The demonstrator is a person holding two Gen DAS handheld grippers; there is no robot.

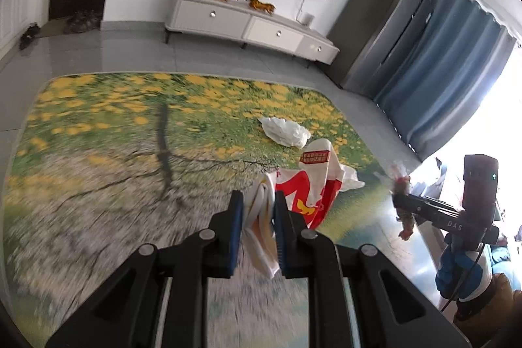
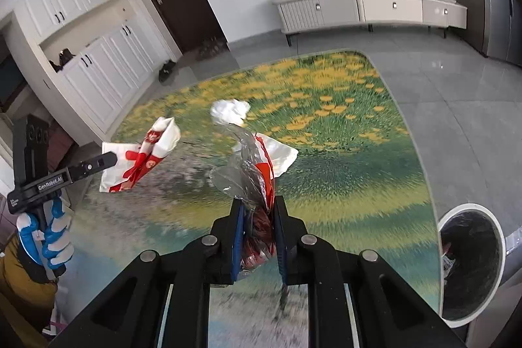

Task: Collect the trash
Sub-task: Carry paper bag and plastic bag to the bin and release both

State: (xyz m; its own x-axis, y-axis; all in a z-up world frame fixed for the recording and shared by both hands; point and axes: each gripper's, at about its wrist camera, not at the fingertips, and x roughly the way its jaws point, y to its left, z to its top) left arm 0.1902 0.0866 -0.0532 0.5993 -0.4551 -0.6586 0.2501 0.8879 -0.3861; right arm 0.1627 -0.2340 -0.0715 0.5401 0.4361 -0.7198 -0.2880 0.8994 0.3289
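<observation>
The right tool (image 2: 257, 237) is clamped on a crinkled clear-and-red wrapper (image 2: 251, 185); the bin (image 2: 469, 263) stands low to its right — nearer this hand. The left tool (image 1: 257, 234) pinches a red-and-white plastic bag (image 1: 306, 185), held above the floral rug (image 1: 130, 152). Count: two pieces held, one white crumpled bag (image 1: 285, 131) lying ahead on the rug — one bin.

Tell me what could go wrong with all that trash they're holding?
The clear wrapper sticks far out of the right tool, so it might slip out before reaching the bin. The red and white bag dangles loosely from the left tool. The crumpled white paper on the rug could get forgotten.
</observation>
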